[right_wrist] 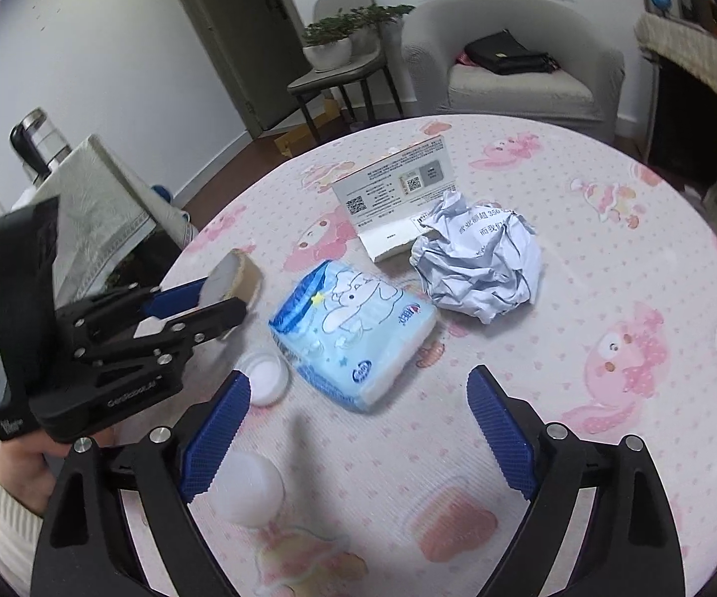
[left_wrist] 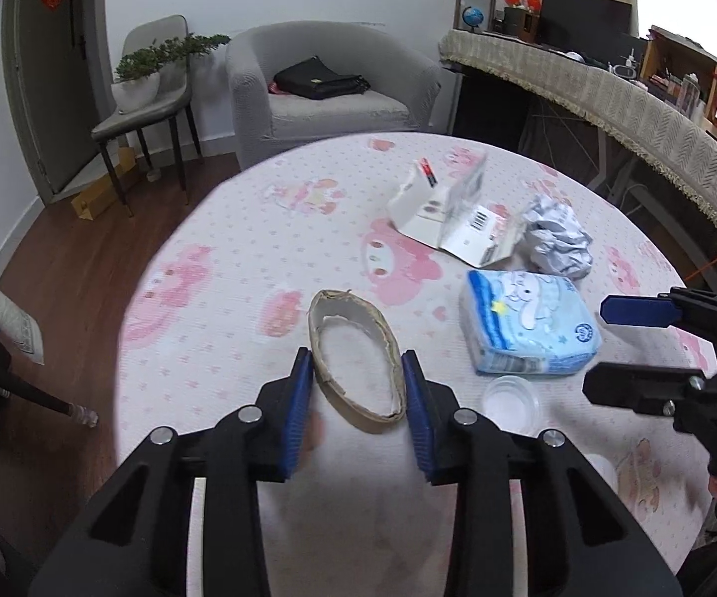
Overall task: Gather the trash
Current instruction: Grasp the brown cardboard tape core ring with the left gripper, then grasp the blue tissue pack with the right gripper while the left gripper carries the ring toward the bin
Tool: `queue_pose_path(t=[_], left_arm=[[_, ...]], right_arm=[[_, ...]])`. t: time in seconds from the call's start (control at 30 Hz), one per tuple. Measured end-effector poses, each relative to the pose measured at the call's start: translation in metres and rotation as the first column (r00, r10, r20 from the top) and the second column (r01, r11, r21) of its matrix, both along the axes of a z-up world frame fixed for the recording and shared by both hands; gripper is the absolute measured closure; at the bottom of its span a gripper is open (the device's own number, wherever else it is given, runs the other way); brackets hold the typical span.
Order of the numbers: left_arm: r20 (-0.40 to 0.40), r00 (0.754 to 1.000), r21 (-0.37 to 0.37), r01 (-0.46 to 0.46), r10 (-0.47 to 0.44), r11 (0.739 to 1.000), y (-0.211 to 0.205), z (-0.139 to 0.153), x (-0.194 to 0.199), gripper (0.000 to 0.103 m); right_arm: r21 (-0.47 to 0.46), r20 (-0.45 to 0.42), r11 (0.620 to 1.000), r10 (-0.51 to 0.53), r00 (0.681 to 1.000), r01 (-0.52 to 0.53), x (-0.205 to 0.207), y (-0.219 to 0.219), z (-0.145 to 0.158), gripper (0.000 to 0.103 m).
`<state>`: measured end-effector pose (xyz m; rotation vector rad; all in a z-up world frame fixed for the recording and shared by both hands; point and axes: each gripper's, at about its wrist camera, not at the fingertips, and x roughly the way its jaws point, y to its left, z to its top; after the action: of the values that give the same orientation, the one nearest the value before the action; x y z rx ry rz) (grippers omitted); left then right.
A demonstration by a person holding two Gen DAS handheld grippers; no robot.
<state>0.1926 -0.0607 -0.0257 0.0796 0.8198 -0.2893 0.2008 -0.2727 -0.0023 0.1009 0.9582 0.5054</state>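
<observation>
My left gripper [left_wrist: 357, 373] is shut on a squashed cardboard tape ring [left_wrist: 353, 343], its blue pads pressing both sides; the right wrist view shows the ring [right_wrist: 239, 276] held in it above the table's left edge. My right gripper [right_wrist: 358, 393] is open and empty, low over the table near a blue tissue pack [right_wrist: 353, 323]. A crumpled paper ball [right_wrist: 478, 258] and an opened white carton [right_wrist: 398, 194] lie beyond the pack. In the left wrist view the right gripper [left_wrist: 602, 343] sits open at the right, beside the tissue pack [left_wrist: 527, 328].
The round table has a pink cartoon cloth [left_wrist: 239, 268]. A clear plastic lid [right_wrist: 266, 375] and a small white cup [right_wrist: 254, 487] lie near my right gripper. A grey armchair [left_wrist: 328, 84], a chair with a plant [left_wrist: 144, 94] and a desk [left_wrist: 607, 84] stand beyond.
</observation>
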Motion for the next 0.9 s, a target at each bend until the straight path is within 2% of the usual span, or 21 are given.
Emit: queue_pose_path(t=[0.17, 0.33, 0.47, 0.9], left_arm=[[0.016, 1.0, -0.019, -0.018, 0.018, 1.0, 0.023, 0.008, -0.006, 0.065], [0.018, 0.999, -0.038, -0.033, 0.034, 0.999, 0.045, 0.012, -0.01, 0.065], [0.022, 0.999, -0.04, -0.041, 0.041, 0.998, 0.06, 0.015, -0.014, 0.065], [0.032, 0.997, -0.046, -0.071, 0.073, 0.996, 0.103, 0.021, -0.024, 0.065]], right_arm=[[-0.009, 0.001, 1.0, -0.022, 1.0, 0.022, 0.006, 0.017, 0.002, 0.013], [-0.094, -0.01, 0.994, -0.061, 0.998, 0.06, 0.013, 0.039, -0.004, 0.013], [-0.09, -0.007, 0.993, -0.082, 0.997, 0.081, 0.019, 0.046, -0.004, 0.012], [-0.198, 0.032, 0.979, -0.041, 0.999, 0.046, 0.027, 0.096, -0.009, 0.012]])
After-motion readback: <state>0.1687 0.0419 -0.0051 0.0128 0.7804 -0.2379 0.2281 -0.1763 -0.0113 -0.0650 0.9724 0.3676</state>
